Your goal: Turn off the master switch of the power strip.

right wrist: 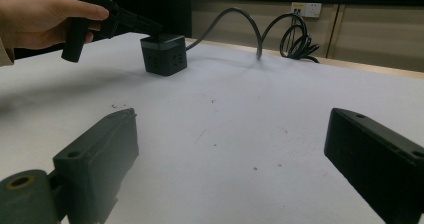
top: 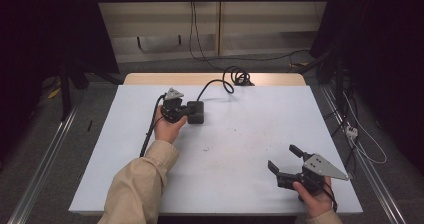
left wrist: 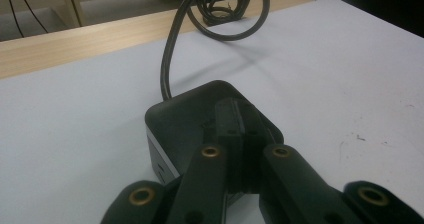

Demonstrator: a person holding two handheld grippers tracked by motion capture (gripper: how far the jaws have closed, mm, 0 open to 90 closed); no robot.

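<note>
One black cube socket (top: pixel 196 112), one cord (top: pixel 215 84). Your left gripper (top: pixel 186 112) closed on top of it; right gripper (top: pixel 285 160) gaping.

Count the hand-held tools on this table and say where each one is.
2. The left tool is shut, its tips over the black power cube near the table's far middle. The right tool sits open at the near right corner, holding nothing.

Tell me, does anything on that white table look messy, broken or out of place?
Nothing looks broken or spilled. The black box sits flat, its cable looping to a loose coil at the far edge. The white table has only a few small dark specks. The left tool rests shut on the box top.
</note>
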